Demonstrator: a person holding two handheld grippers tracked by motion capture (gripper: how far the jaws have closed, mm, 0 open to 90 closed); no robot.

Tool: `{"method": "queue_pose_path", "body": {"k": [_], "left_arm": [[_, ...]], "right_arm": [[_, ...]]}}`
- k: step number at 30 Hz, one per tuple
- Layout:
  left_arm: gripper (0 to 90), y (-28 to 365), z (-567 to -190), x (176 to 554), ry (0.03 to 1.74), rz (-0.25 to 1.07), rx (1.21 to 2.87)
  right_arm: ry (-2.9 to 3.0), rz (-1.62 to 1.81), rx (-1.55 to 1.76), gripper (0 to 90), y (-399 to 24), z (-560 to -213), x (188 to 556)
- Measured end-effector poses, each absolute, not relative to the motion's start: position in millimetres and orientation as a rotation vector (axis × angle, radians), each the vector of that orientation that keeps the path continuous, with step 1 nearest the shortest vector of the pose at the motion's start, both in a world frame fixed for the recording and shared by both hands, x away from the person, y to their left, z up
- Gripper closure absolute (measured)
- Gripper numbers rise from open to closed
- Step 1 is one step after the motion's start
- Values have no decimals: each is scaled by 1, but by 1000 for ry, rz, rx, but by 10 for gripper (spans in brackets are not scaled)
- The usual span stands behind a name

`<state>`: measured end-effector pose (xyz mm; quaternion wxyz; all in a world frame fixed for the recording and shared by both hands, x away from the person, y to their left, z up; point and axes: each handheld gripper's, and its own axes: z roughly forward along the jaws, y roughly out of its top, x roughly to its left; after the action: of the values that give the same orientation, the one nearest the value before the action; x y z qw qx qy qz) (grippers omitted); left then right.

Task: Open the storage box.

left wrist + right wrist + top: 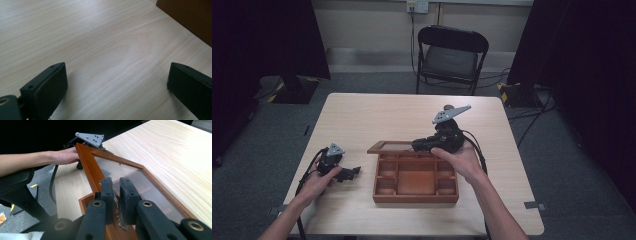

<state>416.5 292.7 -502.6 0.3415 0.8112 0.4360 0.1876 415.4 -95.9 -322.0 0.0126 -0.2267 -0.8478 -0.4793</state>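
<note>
A brown wooden box (415, 196) with several compartments stands on the table, right of centre. Its glass-paned lid (88, 165) is lifted part way, with its brown frame (387, 147) tilted up over the box's far side. My right gripper (115, 181) is shut on the lid's front rail, where an ornate metal clasp (119, 218) sits between the pads. From above, that gripper (416, 145) lies level over the box's far edge. My left gripper (117, 72) rests open on the table left of the box (190, 17), with nothing between its jaws; from above it (356, 171) points toward the box.
The light wooden table (362, 115) has bare room behind and left of the box. A black folding chair (451, 55) stands beyond the far edge. Cables trail from both grippers, and dark curtains flank the room.
</note>
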Motion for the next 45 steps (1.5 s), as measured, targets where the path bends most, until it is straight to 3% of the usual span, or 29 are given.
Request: {"method": "queue_pose_path", "body": {"k": [45], "left_arm": [[18, 293, -503, 417, 1134, 487, 2113]], "right_arm": [[-2613, -1527, -728, 828, -97, -314, 428]]}}
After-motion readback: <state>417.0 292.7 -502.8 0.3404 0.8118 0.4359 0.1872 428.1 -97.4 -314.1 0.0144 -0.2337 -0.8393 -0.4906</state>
